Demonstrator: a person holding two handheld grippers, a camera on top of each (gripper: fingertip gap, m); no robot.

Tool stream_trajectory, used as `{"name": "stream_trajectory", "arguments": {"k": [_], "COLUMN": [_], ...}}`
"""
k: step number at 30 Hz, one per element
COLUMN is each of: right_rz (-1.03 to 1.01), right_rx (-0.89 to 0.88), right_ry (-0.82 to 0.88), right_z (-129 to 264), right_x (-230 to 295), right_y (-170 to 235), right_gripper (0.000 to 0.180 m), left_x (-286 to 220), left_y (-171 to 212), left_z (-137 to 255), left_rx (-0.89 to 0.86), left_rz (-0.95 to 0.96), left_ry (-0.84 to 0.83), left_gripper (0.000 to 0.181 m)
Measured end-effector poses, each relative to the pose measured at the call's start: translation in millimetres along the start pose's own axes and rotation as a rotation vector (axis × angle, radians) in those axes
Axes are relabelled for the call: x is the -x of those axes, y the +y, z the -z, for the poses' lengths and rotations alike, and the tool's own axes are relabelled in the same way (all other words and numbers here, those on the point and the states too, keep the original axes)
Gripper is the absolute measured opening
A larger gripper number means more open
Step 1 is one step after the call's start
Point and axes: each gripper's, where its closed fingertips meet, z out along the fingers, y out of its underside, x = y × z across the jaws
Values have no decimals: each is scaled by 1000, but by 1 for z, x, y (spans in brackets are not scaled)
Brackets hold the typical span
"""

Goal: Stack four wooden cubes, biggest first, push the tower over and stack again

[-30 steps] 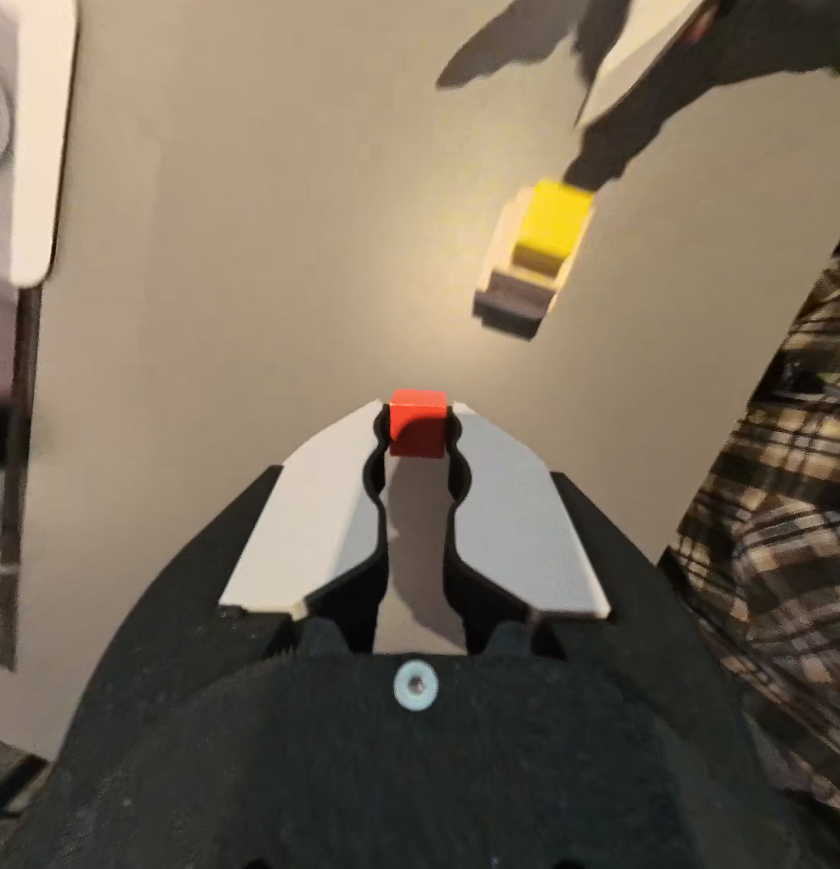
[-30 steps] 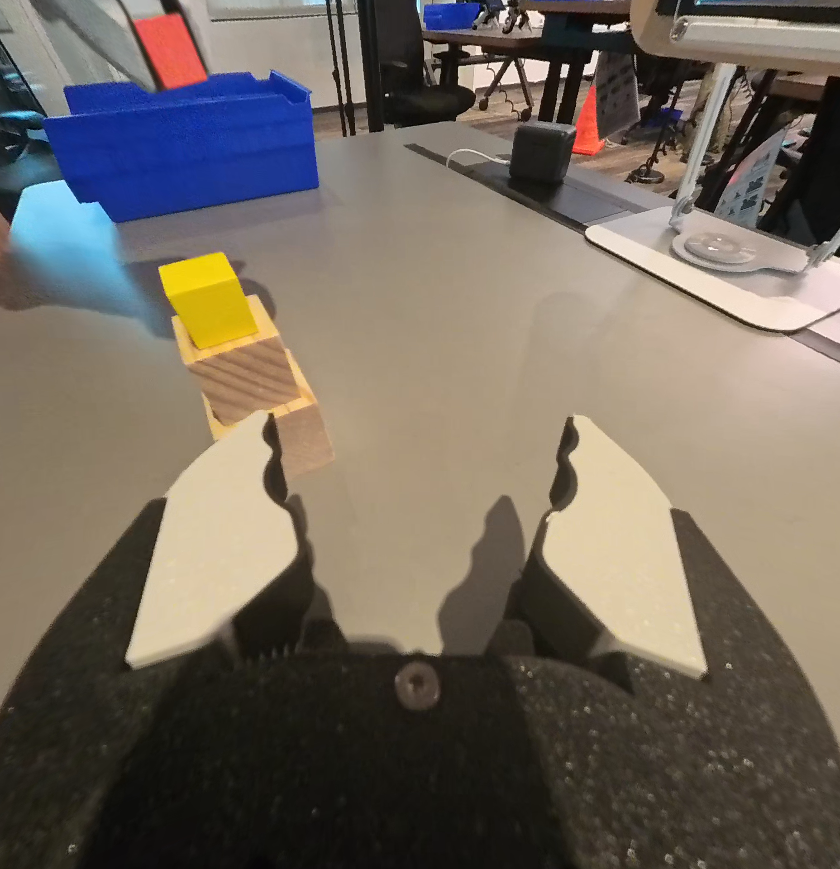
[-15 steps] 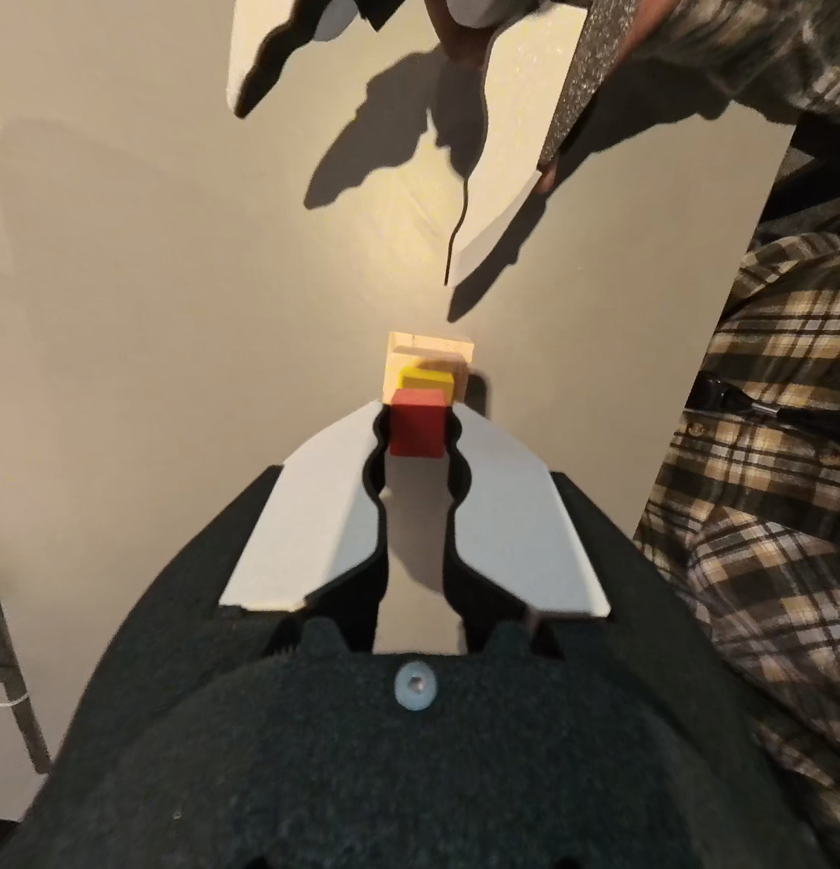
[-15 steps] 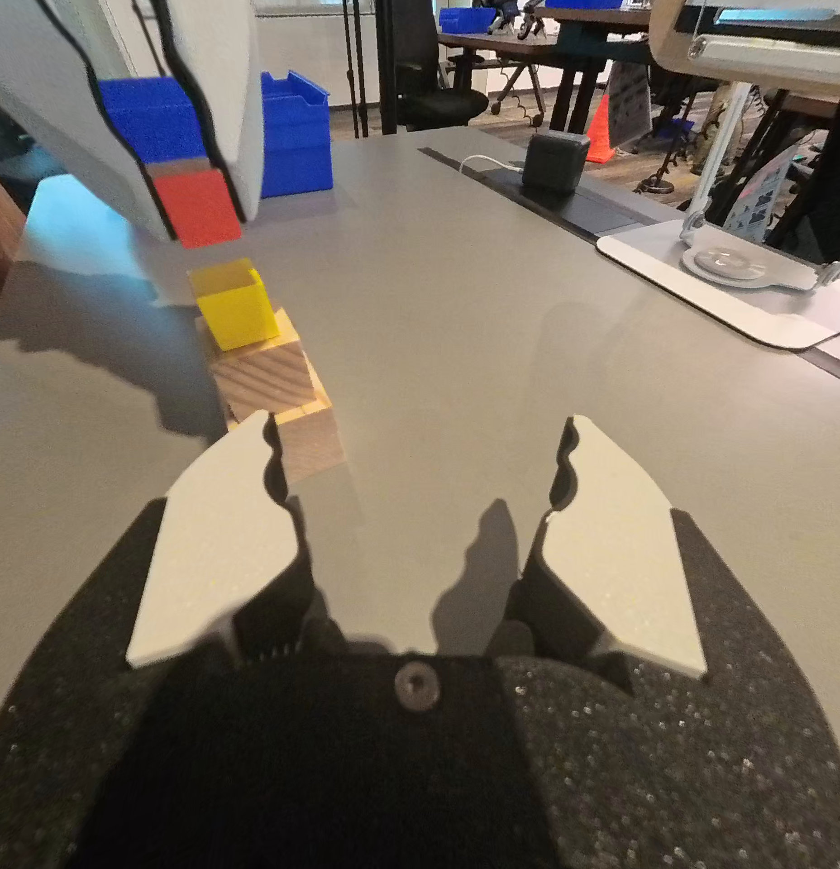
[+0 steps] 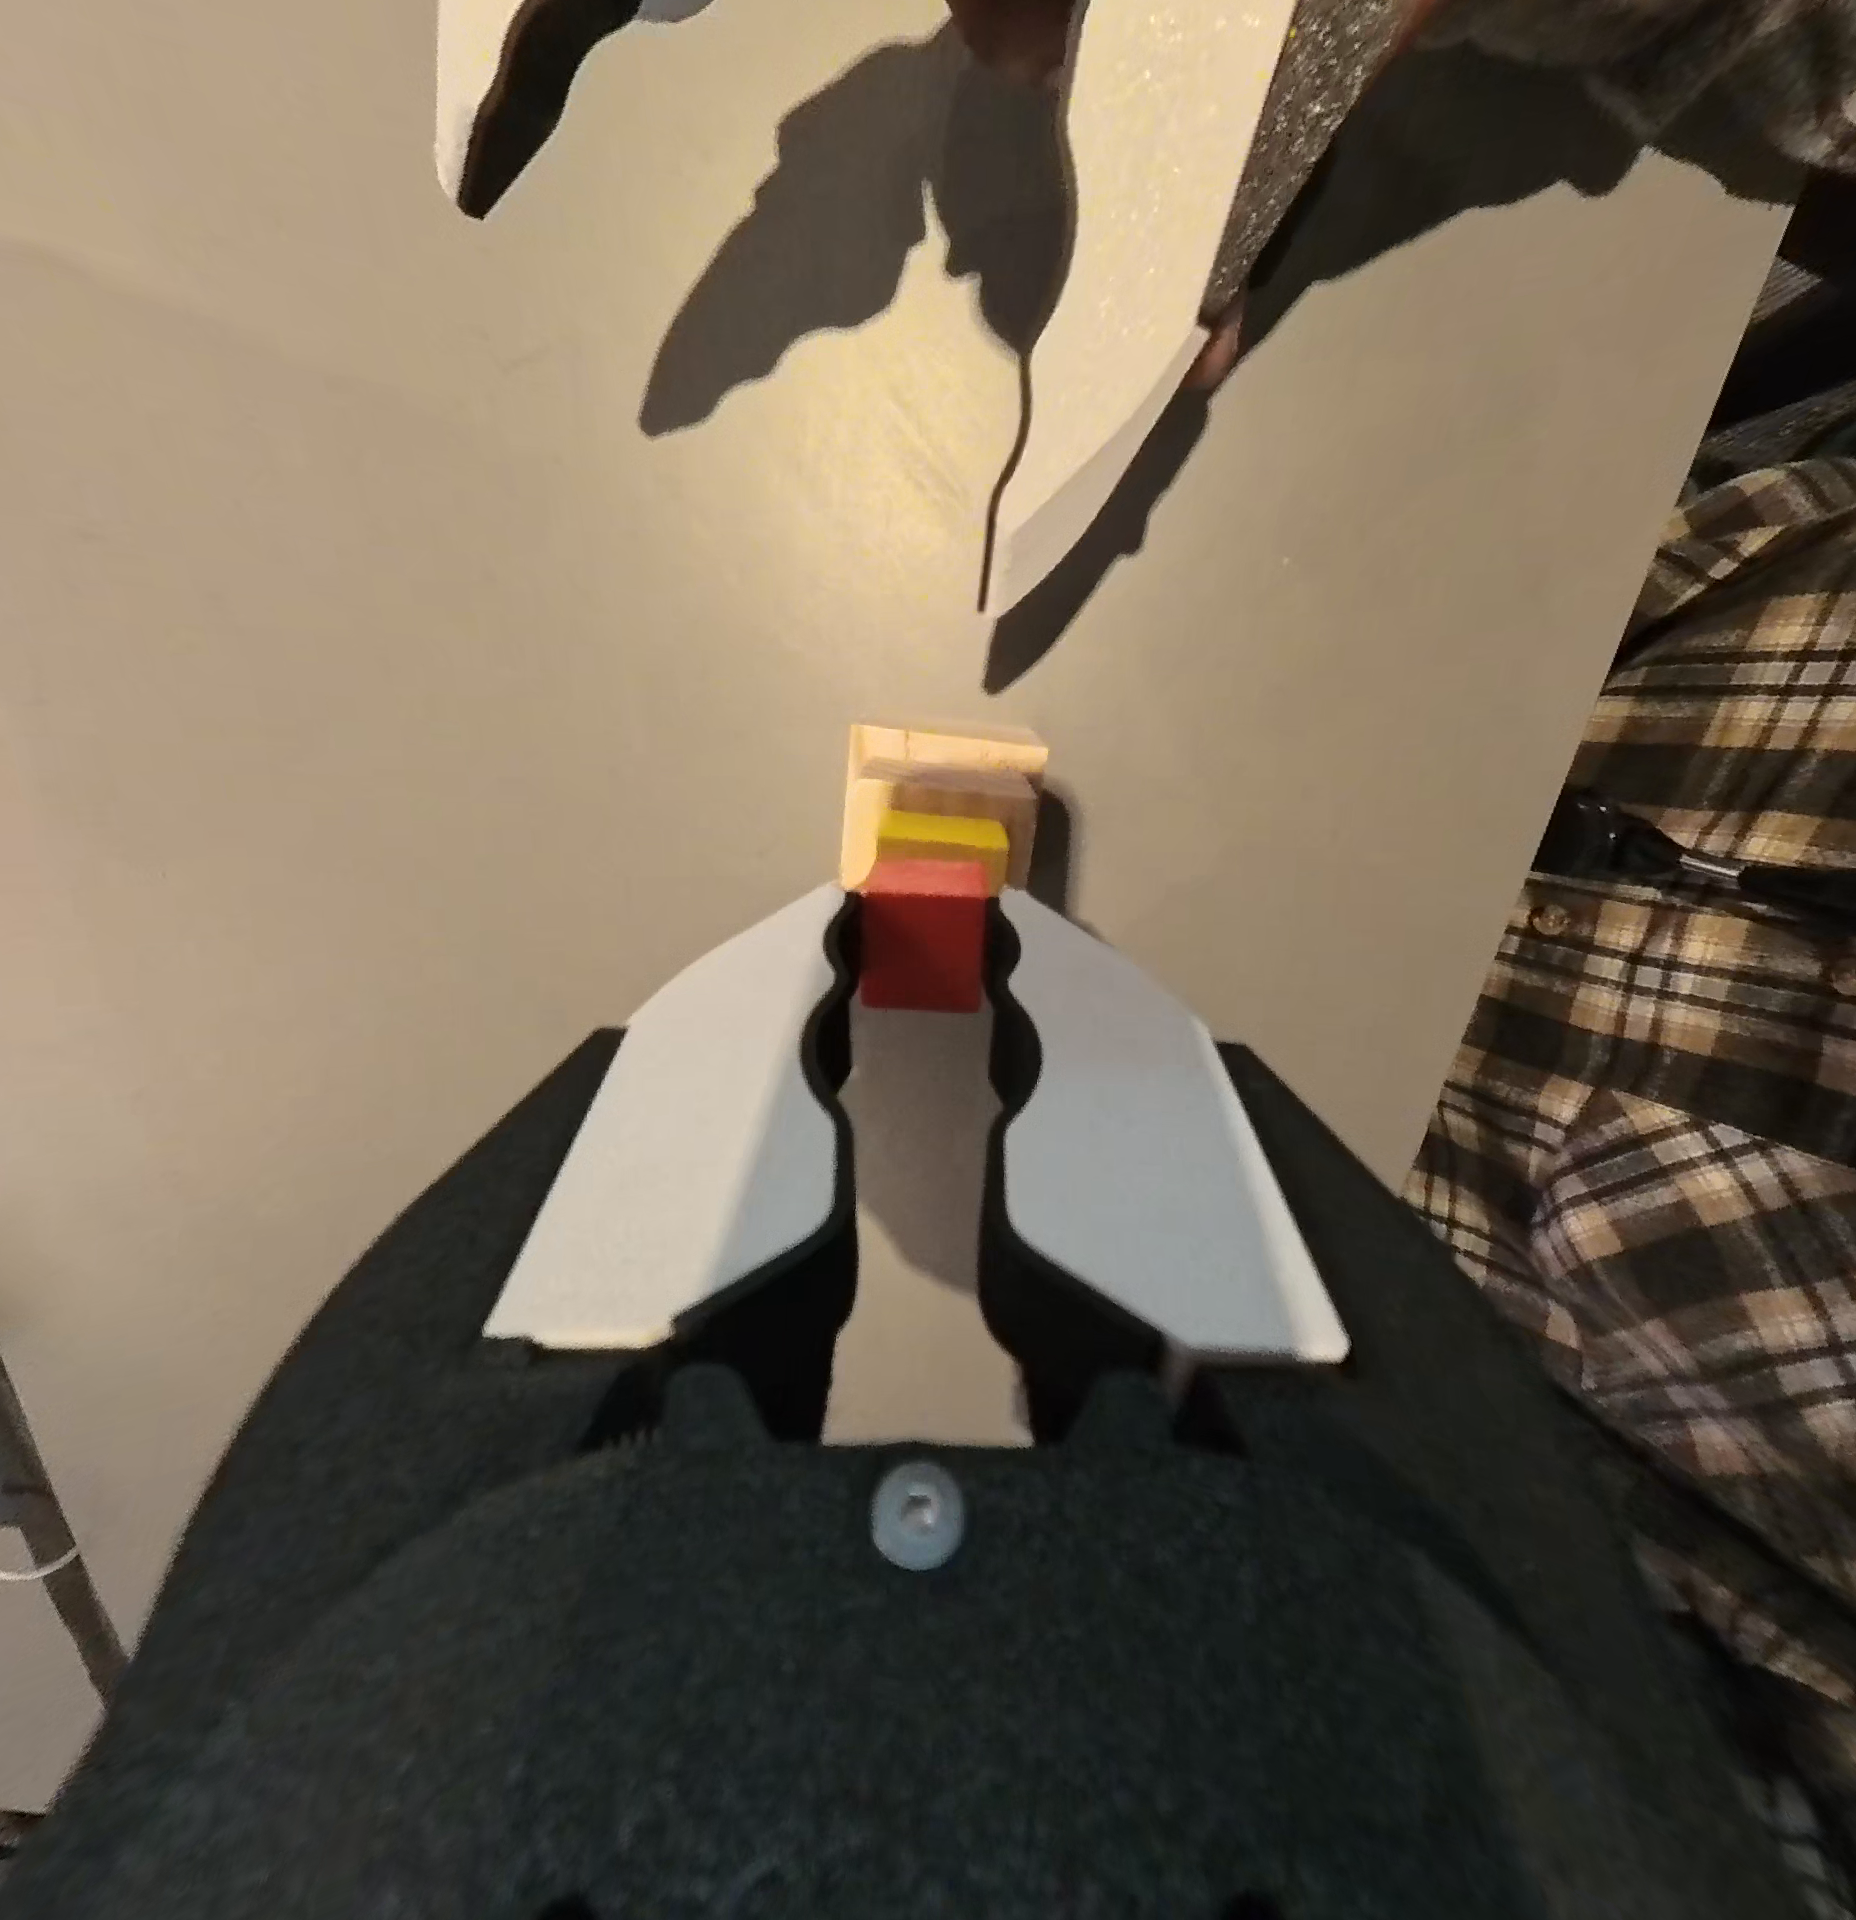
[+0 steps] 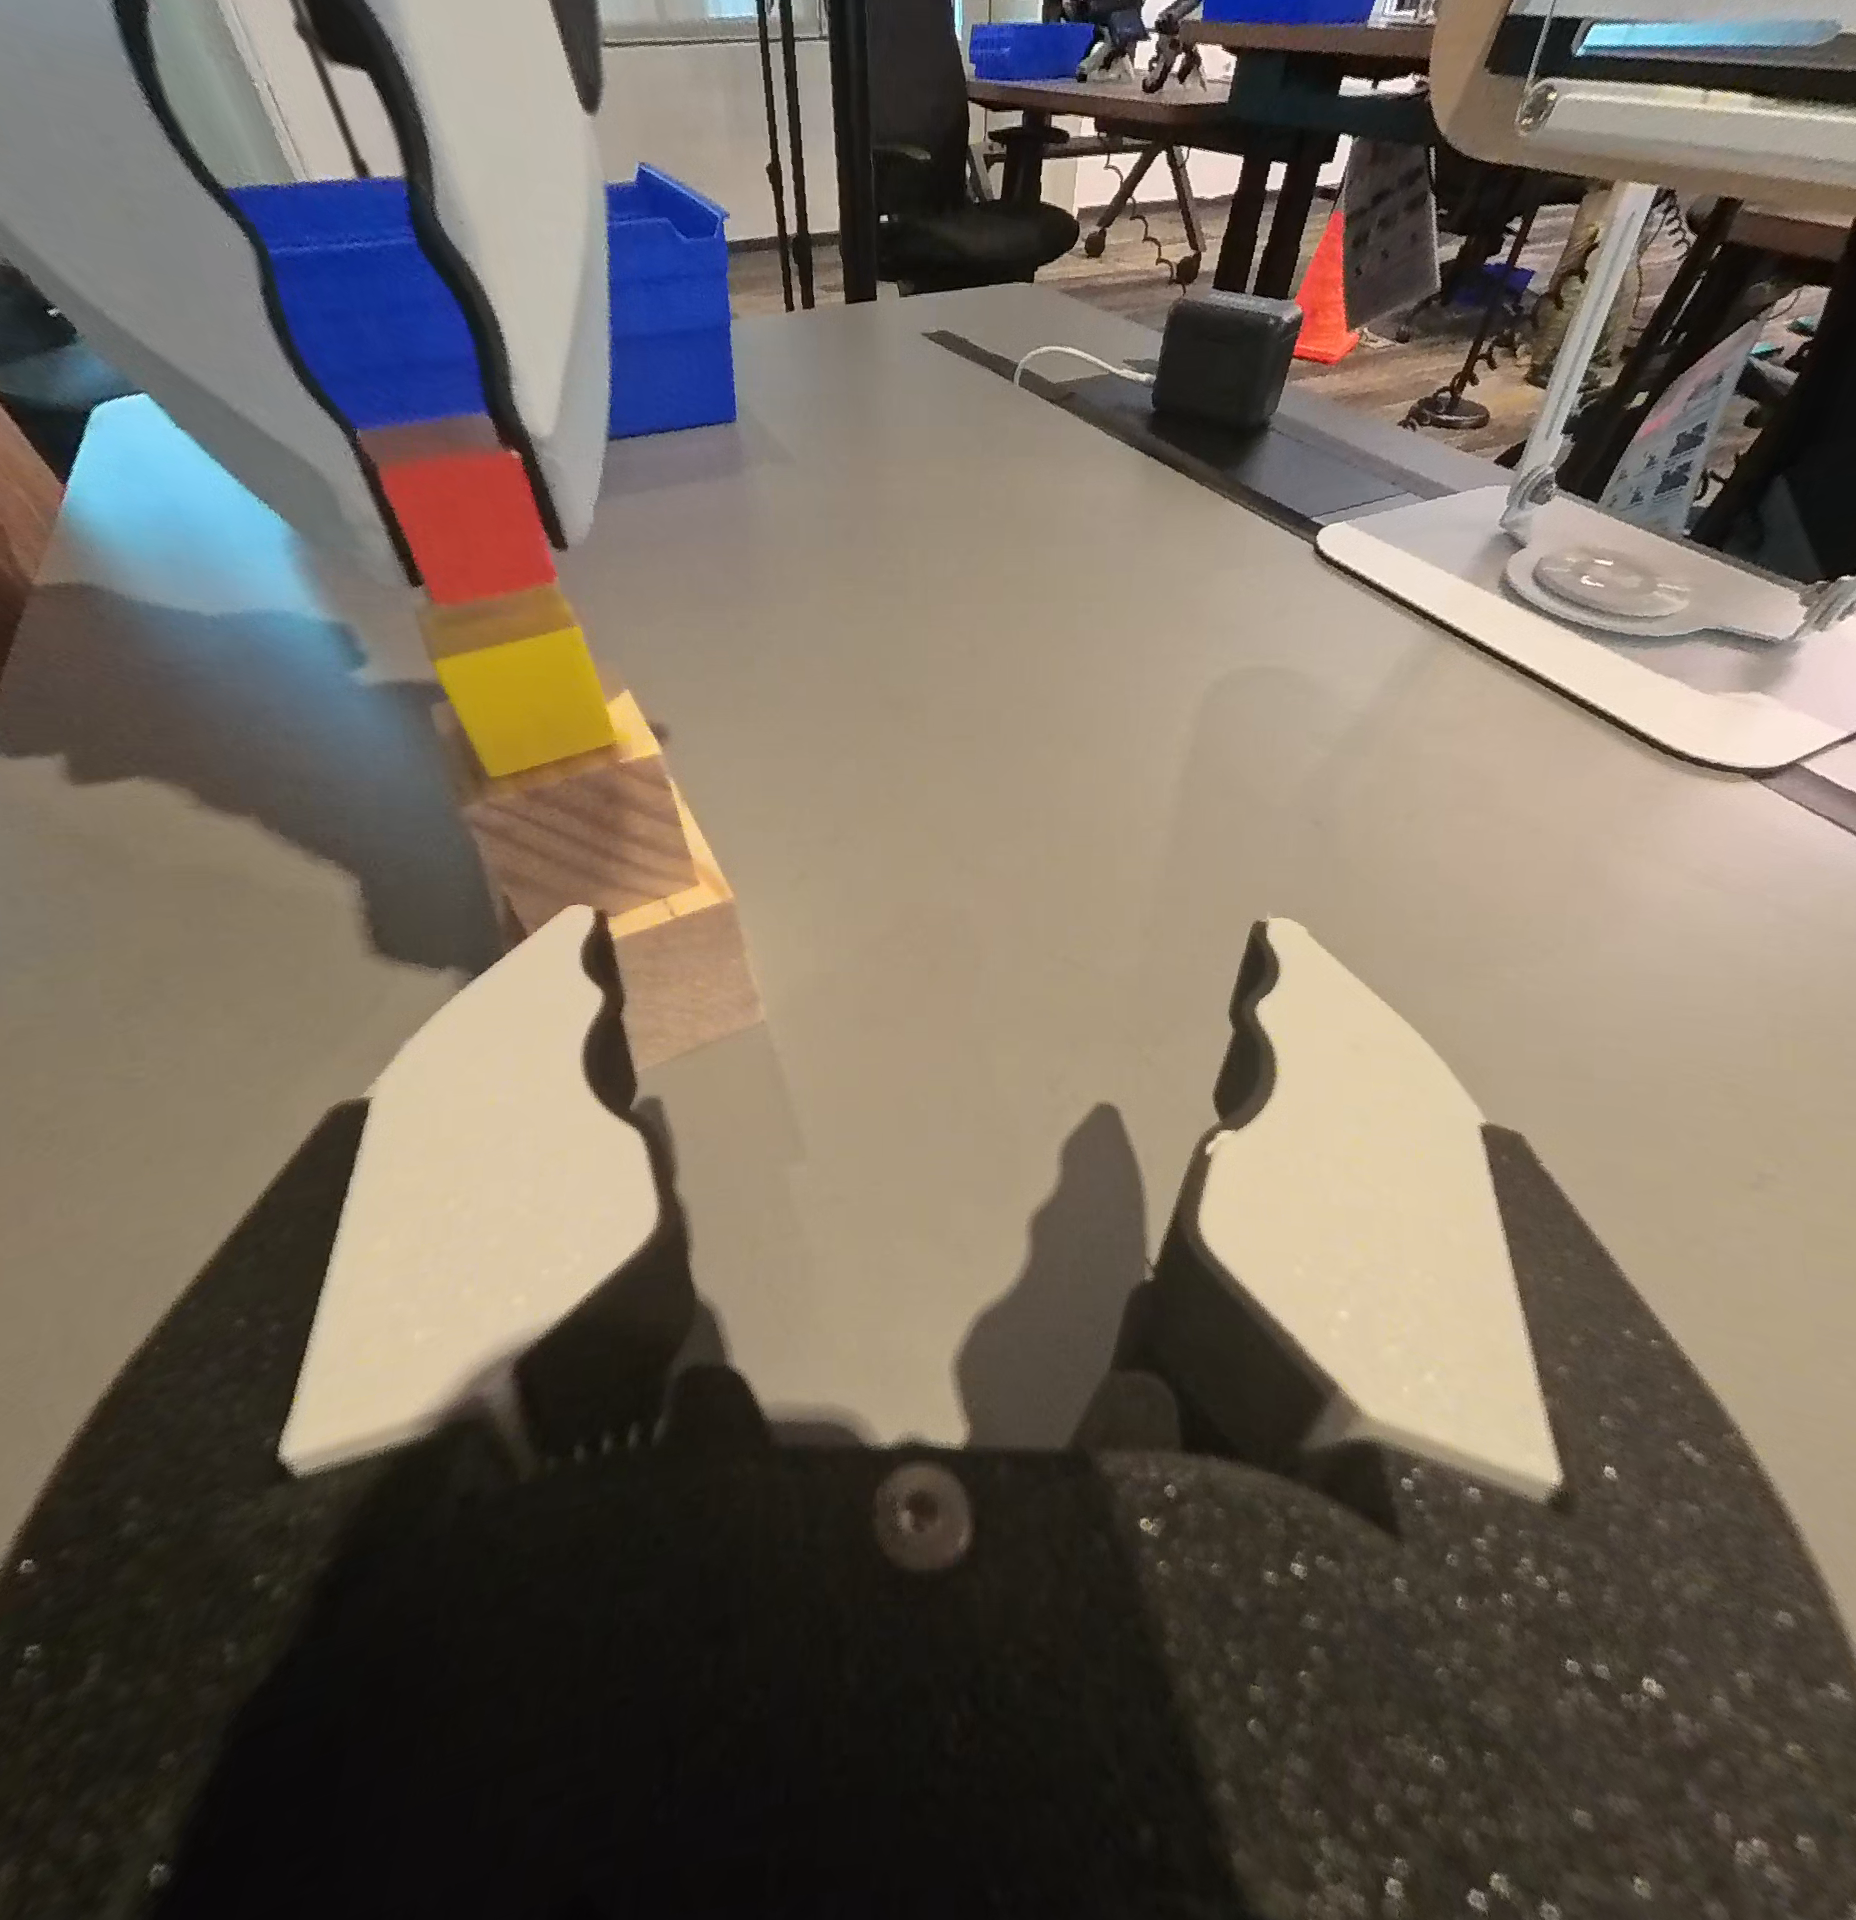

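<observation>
Left wrist view looks steeply down from above, close over the cube stack (image 5: 939,821) on the grey table (image 5: 384,623). Right wrist view sits low near the table, facing across it, stack (image 6: 581,821) close at left. Both share the stack and the table around it.

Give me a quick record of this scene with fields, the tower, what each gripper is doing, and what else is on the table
tower base: large pale wooden cube on the grey table
second layer: darker grained wooden cube
third layer: yellow wooden cube
top piece: small red wooden cube, at or just above the yellow one; contact unclear
left gripper: fingers shut on the red cube
right gripper: open, empty, beside the tower
background: blue plastic bin, small black box
</observation>
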Motion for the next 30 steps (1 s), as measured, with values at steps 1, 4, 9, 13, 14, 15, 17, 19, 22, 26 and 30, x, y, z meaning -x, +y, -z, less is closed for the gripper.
{"name": "stream_trajectory", "arguments": {"k": [1, 4, 9, 13, 14, 15, 17, 19, 22, 26, 30], "right_rz": [1, 0, -2, -3, -3, -2, -1, -3, -4, -5, -7], "right_rx": [1, 4, 4, 5, 5, 6, 5, 5, 3, 8, 6], "right_ry": [0, -2, -2, -2, -2, -3, -3, -1, -3, -5, -4], "right_z": [0, 0, 0, 0, 0, 0, 0, 0, 0, -1, 0], "right_x": [0, 0, 0, 0, 0, 0, 0, 0, 0, 0, 0], "right_y": [0, 1, 1, 1, 1, 1, 1, 1, 1, 2, 2], "right_gripper": [110, 110, 110, 110, 110, 110, 110, 110, 110, 110, 110], "left_x": [0, -1, -1, -1, -1, 0, 0, 1, 0, 0, -1], "left_y": [0, 2, 1, 1, 0, 0, 1, 2, 2, 3, 3], "left_z": [0, -2, -4, -5, -4, -4, -5, -6, -6, -6, -7], "left_rx": [1, 11, 17, 14, 12, 12, 17, 21, 13, 14, 15], "left_rz": [-5, -27, -34, -35, -33, -33, -34, -26, -20, -20, -29], "left_ry": [1, 9, 13, 15, 19, 20, 19, 24, 33, 33, 31], "left_gripper": [22, 22, 22, 22, 22, 22, 22, 22, 22, 22, 22]}}
